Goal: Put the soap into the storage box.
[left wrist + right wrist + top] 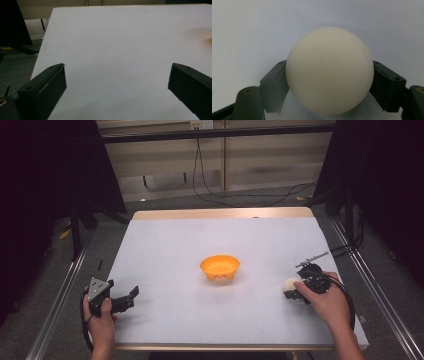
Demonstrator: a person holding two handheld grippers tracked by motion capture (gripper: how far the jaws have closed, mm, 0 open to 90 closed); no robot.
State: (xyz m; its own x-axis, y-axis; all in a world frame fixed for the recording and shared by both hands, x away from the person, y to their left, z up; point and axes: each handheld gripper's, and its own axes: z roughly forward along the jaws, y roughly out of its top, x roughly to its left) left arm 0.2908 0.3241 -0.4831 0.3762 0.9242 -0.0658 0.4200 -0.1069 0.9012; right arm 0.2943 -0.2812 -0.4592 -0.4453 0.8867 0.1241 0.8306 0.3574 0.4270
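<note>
Nearest us, our left gripper [131, 296] hovers with jaws wide and empty, well left of the orange bowl [219, 267]. Our right gripper [293, 292], right of the bowl near the tabletop's [165, 245] right edge, is closed around a white ball [329, 70] at its widest part. The ball looks smooth, hard and probably slippery, so a centred hold suits it. Beyond the bowl lies broad open tabletop.

Both forearms are bare, with no sleeves in sight. The left gripper [131, 296] is black with blocky flat-faced jaws and a grey three-cornered plate [98, 287] on top. The right gripper [291, 290] is black too, with a black cable [347, 296] looping behind and brass-coloured screw holes by its jaws.
</note>
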